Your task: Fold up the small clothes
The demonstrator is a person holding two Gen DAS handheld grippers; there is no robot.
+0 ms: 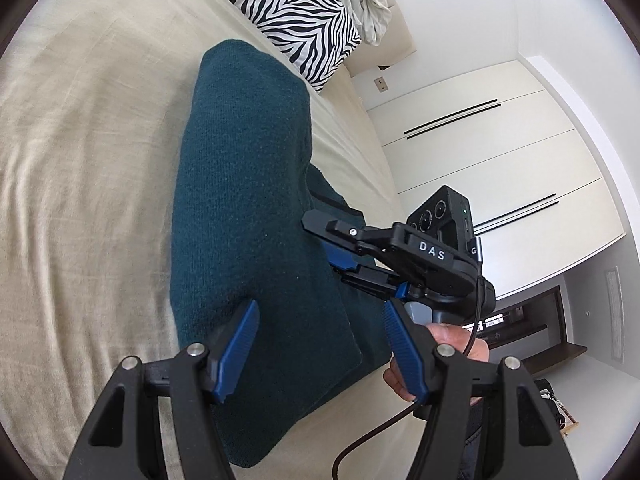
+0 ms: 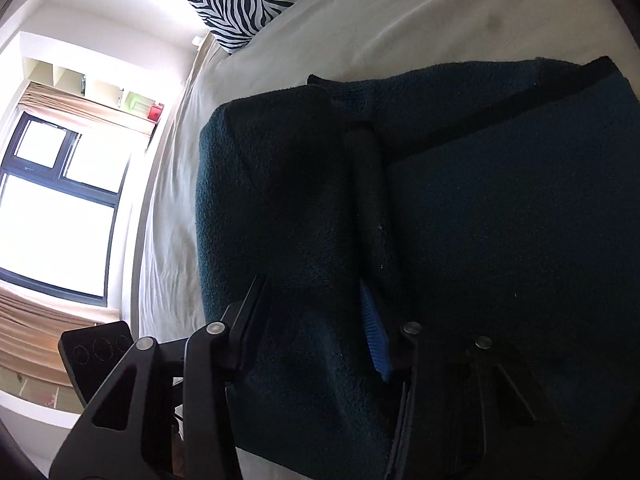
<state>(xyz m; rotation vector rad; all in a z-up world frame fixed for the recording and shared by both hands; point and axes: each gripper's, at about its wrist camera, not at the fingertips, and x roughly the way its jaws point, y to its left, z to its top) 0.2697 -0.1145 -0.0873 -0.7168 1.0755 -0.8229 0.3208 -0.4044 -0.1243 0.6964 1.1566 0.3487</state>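
- The left hand-held gripper [image 1: 318, 344] sits nearest the lens in the left wrist view, its blue-padded fingers spread apart with nothing between them, hovering over the near end of the garment.
- Under it lies the teal knitted sweater [image 1: 248, 208], flat on the beige bed sheet [image 1: 80, 184]; it already looks partly folded into a long band, its long axis running away from the left hand-held gripper toward the zebra-print pillow [image 1: 292, 12].
- Right of that band, the right hand-held gripper [image 1: 340, 250] reaches in from the side across the sweater's right edge. In the right wrist view its jaws [image 2: 312, 320] stand apart astride a raised fold of the knit; I cannot tell whether the pads press it.
- Judging by this, the right one is nearer the loose fold, so the next tuck or crosswise fold likely falls to it, with the left free to steady the near end.
- White wardrobe doors [image 1: 500, 152] stand farther right.
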